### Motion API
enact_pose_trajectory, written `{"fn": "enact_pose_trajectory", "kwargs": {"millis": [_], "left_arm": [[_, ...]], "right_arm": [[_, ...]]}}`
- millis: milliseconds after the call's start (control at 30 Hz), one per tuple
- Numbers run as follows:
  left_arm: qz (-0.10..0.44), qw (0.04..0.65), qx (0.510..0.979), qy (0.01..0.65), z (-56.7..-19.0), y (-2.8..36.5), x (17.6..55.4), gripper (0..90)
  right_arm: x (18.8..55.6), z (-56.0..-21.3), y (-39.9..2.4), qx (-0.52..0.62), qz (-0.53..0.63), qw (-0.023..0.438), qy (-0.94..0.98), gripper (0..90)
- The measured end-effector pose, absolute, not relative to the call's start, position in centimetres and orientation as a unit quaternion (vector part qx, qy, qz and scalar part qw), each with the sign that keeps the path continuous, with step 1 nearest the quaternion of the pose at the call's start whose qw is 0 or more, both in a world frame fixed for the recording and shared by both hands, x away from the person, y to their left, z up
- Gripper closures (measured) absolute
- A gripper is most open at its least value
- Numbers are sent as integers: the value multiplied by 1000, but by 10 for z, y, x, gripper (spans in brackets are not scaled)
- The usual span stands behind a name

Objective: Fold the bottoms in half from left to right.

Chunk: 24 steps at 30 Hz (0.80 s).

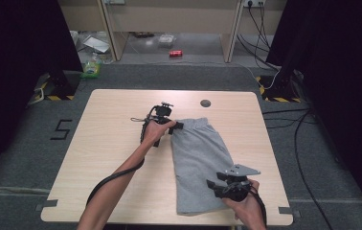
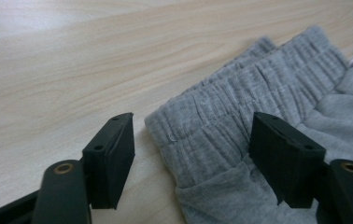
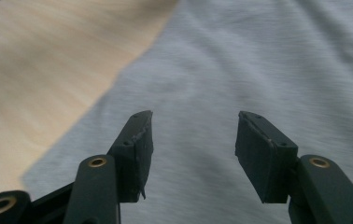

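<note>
A pair of grey shorts (image 1: pixel 198 158) lies flat on the light wooden table (image 1: pixel 117 143), waistband at the far end and hem near the front edge. My left gripper (image 1: pixel 175 125) is at the waistband's left corner. In the left gripper view its jaws (image 2: pixel 193 140) stand open astride the ribbed waistband (image 2: pixel 221 112), with the pads not pressing on it. My right gripper (image 1: pixel 215 182) hovers over the lower right part of the shorts. In the right gripper view its jaws (image 3: pixel 193 140) are open above smooth grey fabric (image 3: pixel 258 60), with nothing between them.
A round cable hole (image 1: pixel 205 103) sits at the table's far middle. Bare wood (image 3: pixel 48 70) lies left of the shorts. On the floor beyond are a red can (image 1: pixel 175 53), black stand bases (image 1: pixel 59 84) and cables (image 1: pixel 294 124) at the right.
</note>
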<state>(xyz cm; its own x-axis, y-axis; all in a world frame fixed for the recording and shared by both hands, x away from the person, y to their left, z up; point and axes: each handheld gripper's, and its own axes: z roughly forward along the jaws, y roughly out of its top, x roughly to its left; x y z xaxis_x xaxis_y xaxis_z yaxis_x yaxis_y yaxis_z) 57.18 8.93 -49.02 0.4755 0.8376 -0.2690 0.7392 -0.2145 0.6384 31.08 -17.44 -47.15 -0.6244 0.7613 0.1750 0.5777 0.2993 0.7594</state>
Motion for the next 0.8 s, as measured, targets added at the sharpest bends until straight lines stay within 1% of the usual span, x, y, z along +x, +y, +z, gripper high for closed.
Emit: {"fn": "enact_pose_trajectory", "kwargs": {"millis": [167, 233, 400, 500, 633, 733, 800], "left_arm": [[65, 361, 775, 515, -497, 83, 576, 414], [71, 361, 777, 511, -497, 82, 577, 436], [99, 357, 780, 504, -495, 78, 580, 531], [112, 354, 783, 499, -495, 73, 582, 558], [107, 358, 780, 502, -496, 75, 585, 560], [112, 358, 781, 499, -496, 74, 586, 563], [118, 358, 783, 495, -495, 72, 586, 573]], "right_arm": [[299, -478, -146, 388, 420, 87, 816, 457], [291, -481, -134, 375, 421, 74, 823, 456], [279, -491, -109, 345, 420, 44, 838, 457], [273, -498, -96, 330, 409, 32, 850, 457], [268, -505, -85, 311, 386, 43, 867, 456], [266, -508, -79, 289, 373, 71, 879, 467], [264, -508, -76, 278, 363, 94, 885, 567]]}}
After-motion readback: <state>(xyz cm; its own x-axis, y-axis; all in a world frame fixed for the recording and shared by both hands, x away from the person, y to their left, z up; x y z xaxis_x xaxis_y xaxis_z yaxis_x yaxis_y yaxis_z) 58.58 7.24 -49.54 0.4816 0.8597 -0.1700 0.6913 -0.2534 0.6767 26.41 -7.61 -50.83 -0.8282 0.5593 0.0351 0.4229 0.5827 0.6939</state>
